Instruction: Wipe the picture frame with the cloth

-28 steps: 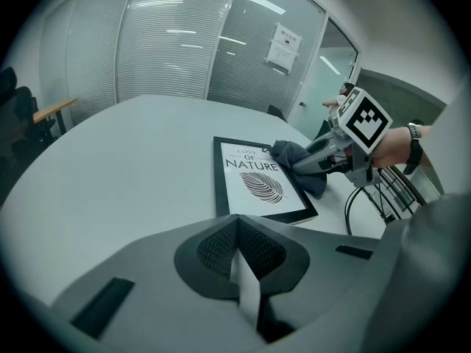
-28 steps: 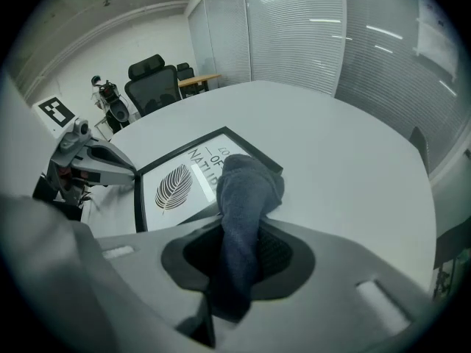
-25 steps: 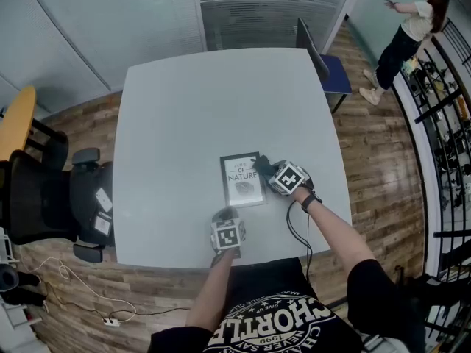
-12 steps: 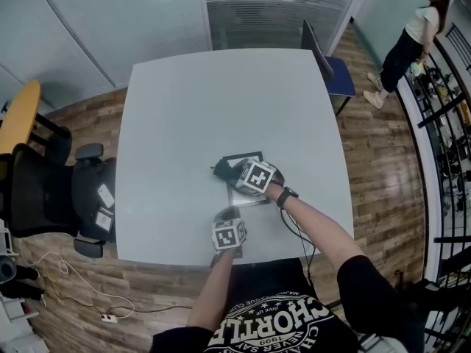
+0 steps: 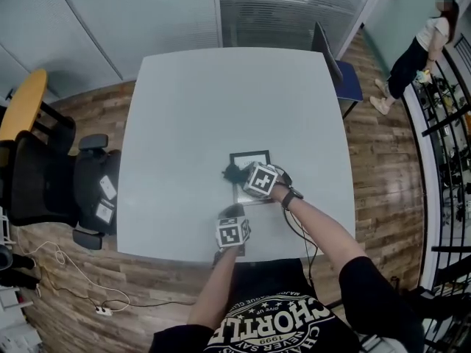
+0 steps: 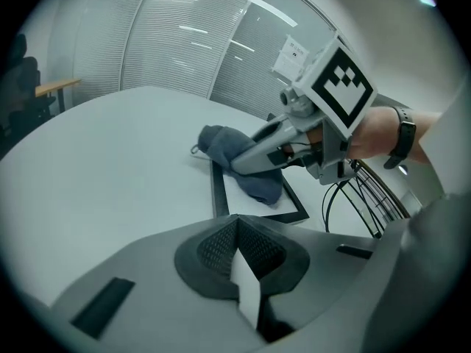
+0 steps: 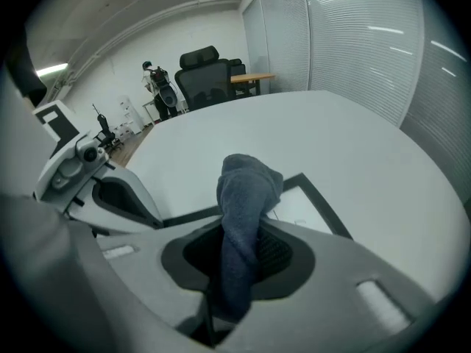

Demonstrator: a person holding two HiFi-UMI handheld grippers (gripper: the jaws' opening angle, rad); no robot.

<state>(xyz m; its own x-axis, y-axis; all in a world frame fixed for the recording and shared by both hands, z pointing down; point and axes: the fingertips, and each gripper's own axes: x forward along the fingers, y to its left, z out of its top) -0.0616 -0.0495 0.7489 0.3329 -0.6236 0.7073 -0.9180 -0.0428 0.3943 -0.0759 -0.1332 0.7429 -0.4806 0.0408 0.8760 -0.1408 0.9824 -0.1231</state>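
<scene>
A black picture frame (image 5: 251, 157) with a white print lies flat on the grey table (image 5: 191, 109), close to the near edge. My right gripper (image 5: 243, 173) is shut on a dark blue-grey cloth (image 5: 232, 173), which hangs from the jaws and rests on the frame's left edge. In the right gripper view the cloth (image 7: 246, 197) fills the jaws of my right gripper (image 7: 237, 259), with the frame (image 7: 313, 201) just beyond. My left gripper (image 5: 230, 213) sits shut just in front of the frame's near left corner, holding nothing. The left gripper view shows my left gripper (image 6: 239, 263), the frame (image 6: 221, 197) and the cloth (image 6: 246, 160) ahead.
A black office chair (image 5: 44, 190) stands left of the table, beside a yellow-topped desk (image 5: 18, 109). A blue chair (image 5: 340, 72) is at the far right corner. A person (image 5: 419, 50) stands further off on the wooden floor. Cables (image 5: 66, 285) lie on the floor.
My right gripper has dragged the cloth across the frame, from its upper right part to its left edge. The left gripper has stayed at the frame's near corner.
</scene>
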